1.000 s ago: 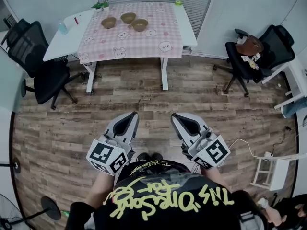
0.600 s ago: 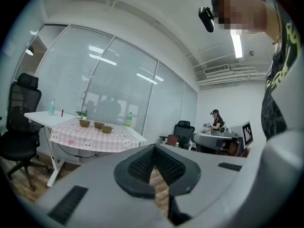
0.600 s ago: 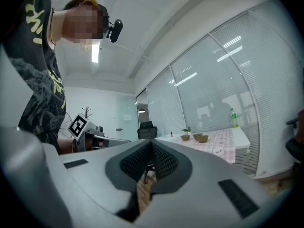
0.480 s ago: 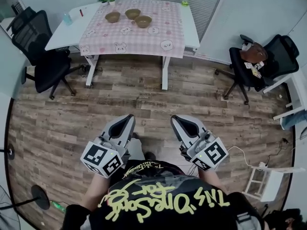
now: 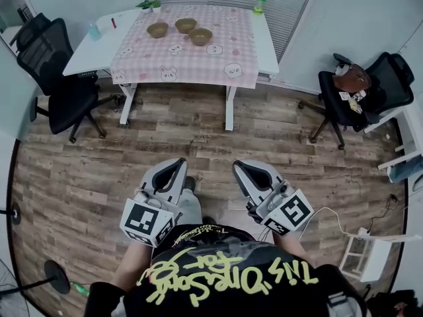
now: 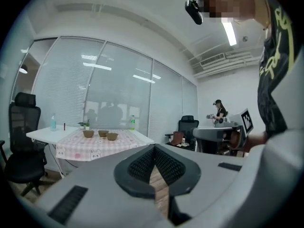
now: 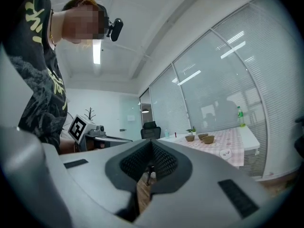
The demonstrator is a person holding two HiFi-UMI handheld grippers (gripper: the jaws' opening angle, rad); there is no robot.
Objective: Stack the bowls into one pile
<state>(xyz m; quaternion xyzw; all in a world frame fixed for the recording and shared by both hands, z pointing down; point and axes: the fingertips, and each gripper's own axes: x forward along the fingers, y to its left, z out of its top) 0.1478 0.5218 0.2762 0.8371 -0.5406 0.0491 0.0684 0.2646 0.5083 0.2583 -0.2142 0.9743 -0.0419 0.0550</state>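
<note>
While the left tongs (image 5: 177, 166) and right tongs (image 5: 242, 168) were clenched shut and empty, the three bowls (image 5: 186, 25) sat unstacked on the counter (image 5: 192, 63) far ahead of them. Arriving clenched, I reckoned, risked shoving a bowl off.

Across the room, the bowls (image 5: 186, 25) are too small to show any contents. The brown thing (image 5: 351, 78) on the right chair (image 5: 391, 68) can't be made out. The white desk (image 5: 411, 124) beside it is cut off at the right edge.
</note>
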